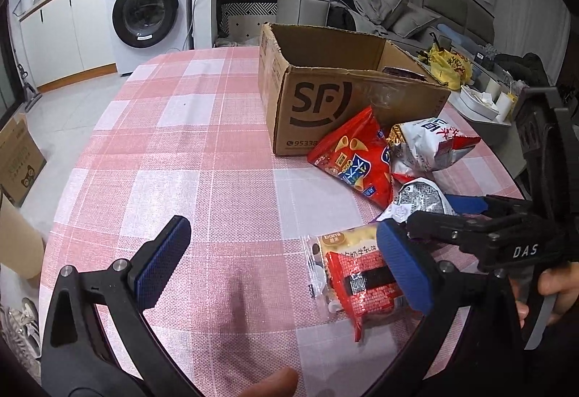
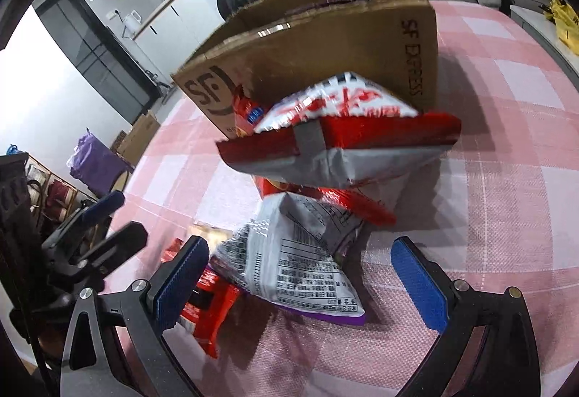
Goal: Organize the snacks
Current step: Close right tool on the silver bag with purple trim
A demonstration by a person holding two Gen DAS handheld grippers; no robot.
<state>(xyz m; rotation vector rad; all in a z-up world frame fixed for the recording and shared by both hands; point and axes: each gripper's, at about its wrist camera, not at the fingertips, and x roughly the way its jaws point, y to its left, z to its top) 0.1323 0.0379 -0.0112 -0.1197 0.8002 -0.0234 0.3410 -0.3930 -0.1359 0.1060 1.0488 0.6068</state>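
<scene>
An open SF cardboard box (image 1: 318, 100) stands on the pink checked table; it also shows in the right wrist view (image 2: 325, 46). Snack bags lie in front of it: a red chip bag (image 1: 354, 158), a white-and-red bag (image 1: 430, 144) (image 2: 343, 140), a silver-and-purple bag (image 1: 419, 200) (image 2: 296, 259) and a small red packet on a clear one (image 1: 358, 285) (image 2: 202, 310). My left gripper (image 1: 286, 263) is open and empty, its right finger over the small red packet. My right gripper (image 2: 300, 288) is open, its fingers either side of the silver-and-purple bag; it also shows in the left wrist view (image 1: 445, 216).
A dark item lies inside the box (image 1: 401, 71). The table's far edge (image 1: 173, 53) curves toward a washing machine (image 1: 148, 10). A side table with a yellow bag (image 1: 448, 64) and a sofa (image 1: 365, 6) stand behind the box. A cardboard box (image 1: 18, 158) sits on the floor.
</scene>
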